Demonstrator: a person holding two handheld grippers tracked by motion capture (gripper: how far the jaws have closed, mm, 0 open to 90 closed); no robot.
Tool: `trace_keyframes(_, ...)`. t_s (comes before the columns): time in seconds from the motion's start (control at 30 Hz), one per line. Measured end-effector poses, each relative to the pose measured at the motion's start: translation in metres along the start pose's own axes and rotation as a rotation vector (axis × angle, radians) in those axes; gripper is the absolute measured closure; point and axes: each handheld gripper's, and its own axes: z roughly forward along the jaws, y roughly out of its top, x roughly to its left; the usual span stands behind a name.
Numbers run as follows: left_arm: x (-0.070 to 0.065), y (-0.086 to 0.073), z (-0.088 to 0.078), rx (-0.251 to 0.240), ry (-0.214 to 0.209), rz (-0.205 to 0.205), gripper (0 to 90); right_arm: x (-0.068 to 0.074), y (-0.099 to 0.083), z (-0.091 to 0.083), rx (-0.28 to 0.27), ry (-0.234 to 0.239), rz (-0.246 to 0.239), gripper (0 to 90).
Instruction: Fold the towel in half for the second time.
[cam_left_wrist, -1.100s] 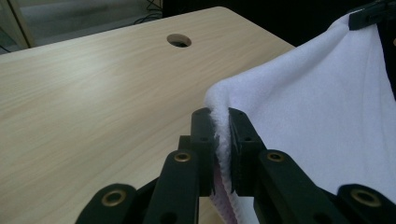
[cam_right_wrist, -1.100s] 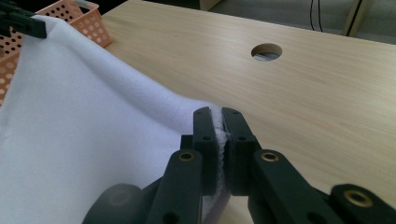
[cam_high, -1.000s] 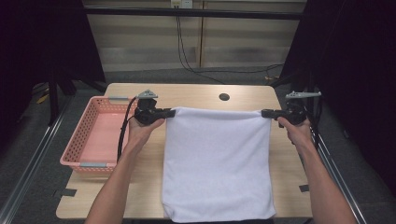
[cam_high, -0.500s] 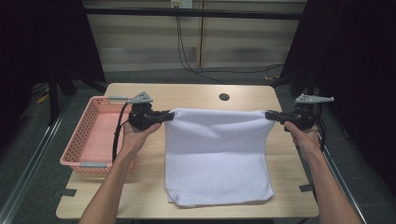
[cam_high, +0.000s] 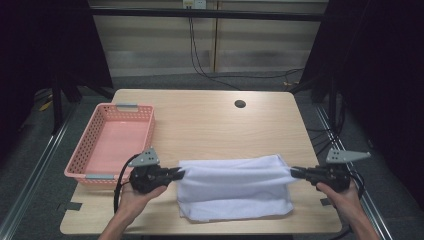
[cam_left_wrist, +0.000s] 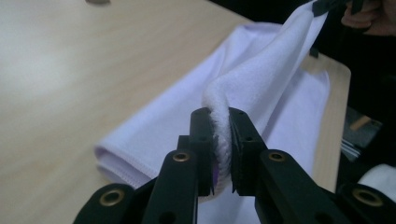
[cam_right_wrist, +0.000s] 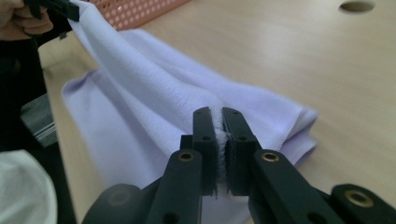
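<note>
Left gripper (cam_left_wrist: 219, 140) clamped on one top corner of the white towel (cam_high: 235, 187); right gripper (cam_right_wrist: 220, 140) clamped on the other. Cloth hangs slack between them, its lower half folded flat on the table (cam_high: 210, 125) beneath. Judged light, soft, limp, not slippery: corner pinches suffice, keep both taut. Pink basket (cam_high: 107, 142) beyond left gripper.

You hold a soft, fuzzy white cloth (cam_high: 235, 187) in matt black plastic jaws with brass-look rivets; the table (cam_high: 210, 125) is smooth pale wood, the basket (cam_high: 87, 150) at left pink perforated plastic.
</note>
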Motion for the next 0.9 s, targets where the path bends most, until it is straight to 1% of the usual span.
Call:
trace_keyframes(0.03,-0.003,-0.006,0.0,0.012,-0.01,0.0,81.5,0.0,0.0,0.0,0.0,0.0,0.0,84.6)
trace_keyframes(0.07,-0.007,-0.012,0.0,0.025,-0.021,-0.008,81.0,0.006,-0.014,-0.001,0.024,0.005,0.008,84.2)
trace_keyframes(0.1,-0.015,-0.023,0.002,0.057,-0.041,-0.017,81.0,0.009,-0.02,-0.002,0.039,0.01,0.01,83.7)
trace_keyframes(0.13,-0.015,-0.023,0.002,0.057,-0.041,-0.017,80.9,0.012,-0.026,-0.002,0.049,0.006,0.013,82.3)
trace_keyframes(0.17,-0.019,-0.028,0.003,0.083,-0.042,-0.003,80.9,0.012,-0.026,-0.002,0.049,0.006,0.013,82.3)
trace_keyframes(0.2,-0.022,-0.034,0.004,0.108,-0.051,-0.001,80.4,0.014,-0.032,-0.002,0.057,0.015,0.021,81.1)
trace_keyframes(0.23,-0.024,-0.039,0.004,0.121,-0.059,-0.001,79.8,0.017,-0.037,-0.002,0.07,0.019,0.023,80.0)
trace_keyframes(0.27,-0.025,-0.044,0.003,0.129,-0.06,-0.008,79.0,0.022,-0.046,-0.004,0.098,0.026,0.026,76.0)
trace_keyframes(0.3,-0.026,-0.049,0.001,0.124,-0.073,-0.026,79.0,0.022,-0.046,-0.004,0.098,0.026,0.026,76.0)
trace_keyframes(0.33,-0.027,-0.053,-0.001,0.111,-0.096,-0.038,78.6,0.025,-0.049,-0.006,0.112,0.029,0.026,74.2)
trace_keyframes(0.37,-0.028,-0.055,-0.003,0.123,-0.121,-0.033,78.0,0.027,-0.052,-0.008,0.114,0.035,0.028,72.0)
trace_keyframes(0.4,-0.029,-0.057,-0.006,0.134,-0.128,-0.022,76.9,0.028,-0.053,-0.01,0.114,0.037,0.033,69.8)
trace_keyframes(0.47,-0.027,-0.057,-0.011,0.12,-0.148,-0.026,73.9,0.029,-0.054,-0.015,0.095,0.017,0.047,65.6)
trace_keyframes(0.5,-0.026,-0.055,-0.013,0.106,-0.139,-0.025,72.9,0.029,-0.052,-0.017,0.077,0.005,0.056,64.4)
trace_keyframes(0.53,-0.018,-0.05,-0.012,0.073,-0.101,-0.051,68.9,0.025,-0.047,-0.017,0.065,-0.052,0.063,63.2)
trace_keyframes(0.57,-0.014,-0.048,-0.01,0.054,-0.091,-0.065,67.5,0.023,-0.044,-0.014,0.066,-0.077,0.063,62.6)
trace_keyframes(0.6,-0.009,-0.045,-0.004,0.051,-0.082,-0.076,67.2,0.02,-0.041,-0.009,0.068,-0.088,0.066,60.7)
trace_keyframes(0.63,-0.009,-0.045,-0.004,0.051,-0.082,-0.076,66.6,0.02,-0.041,-0.009,0.068,-0.088,0.066,60.7)
trace_keyframes(0.67,-0.005,-0.044,0.003,0.057,-0.063,-0.088,66.6,0.018,-0.038,-0.003,0.075,-0.097,0.065,59.4)
trace_keyframes(0.7,-0.002,-0.042,0.012,0.072,-0.054,-0.101,66.2,0.016,-0.034,0.005,0.087,-0.11,0.067,58.3)
trace_keyframes(0.73,0.001,-0.041,0.02,0.095,-0.054,-0.096,65.2,0.013,-0.032,0.013,0.099,-0.134,0.068,54.7)
trace_keyframes(0.77,0.003,-0.04,0.028,0.126,-0.052,-0.079,63.9,0.009,-0.03,0.021,0.114,-0.146,0.077,50.2)
trace_keyframes(0.8,0.007,-0.04,0.041,0.191,-0.011,-0.062,59.7,0.001,-0.028,0.038,0.152,-0.205,0.093,48.0)
trace_keyframes(0.83,0.007,-0.04,0.041,0.191,-0.011,-0.062,57.8,0.001,-0.028,0.038,0.152,-0.205,0.093,48.0)
trace_keyframes(0.87,0.008,-0.042,0.045,0.209,-0.017,-0.069,57.8,-0.003,-0.029,0.045,0.179,-0.213,0.092,47.4)
trace_keyframes(0.9,0.006,-0.043,0.048,0.236,-0.007,-0.049,57.0,-0.006,-0.029,0.052,0.199,-0.244,0.098,46.6)
